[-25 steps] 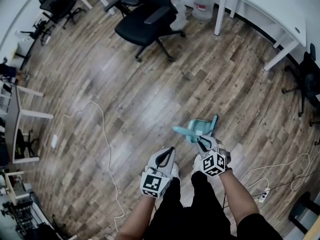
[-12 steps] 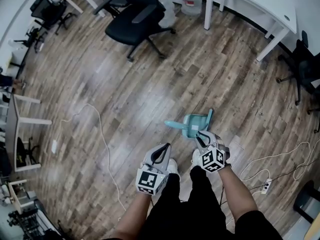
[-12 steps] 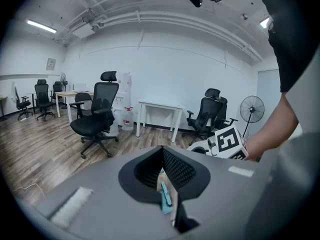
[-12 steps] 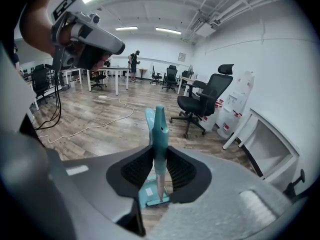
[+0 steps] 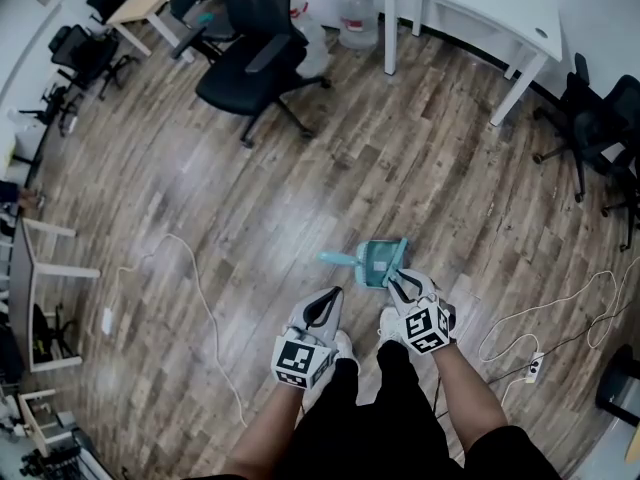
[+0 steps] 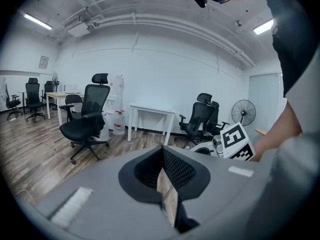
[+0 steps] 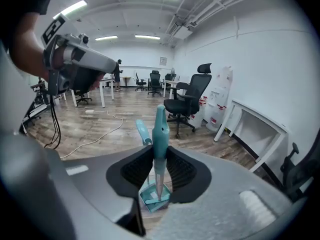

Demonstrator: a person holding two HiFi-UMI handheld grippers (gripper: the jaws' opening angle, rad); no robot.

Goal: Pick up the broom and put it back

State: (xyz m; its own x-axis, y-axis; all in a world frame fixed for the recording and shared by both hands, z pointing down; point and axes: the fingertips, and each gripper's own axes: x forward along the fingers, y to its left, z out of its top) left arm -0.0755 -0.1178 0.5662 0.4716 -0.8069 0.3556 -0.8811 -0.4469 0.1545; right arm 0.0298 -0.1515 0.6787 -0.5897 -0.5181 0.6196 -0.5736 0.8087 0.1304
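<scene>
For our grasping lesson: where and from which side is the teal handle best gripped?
High on the handle, just under its flared top, from the side with jaws across it: it is upright and slim, as the right claw holds it.

Teal broom (image 7: pixel 160 129) stands upright, clamped in the right gripper (image 7: pixel 159 170).

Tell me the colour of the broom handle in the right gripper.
The handle is teal, over a silvery shaft; the right gripper view shows it best.
</scene>
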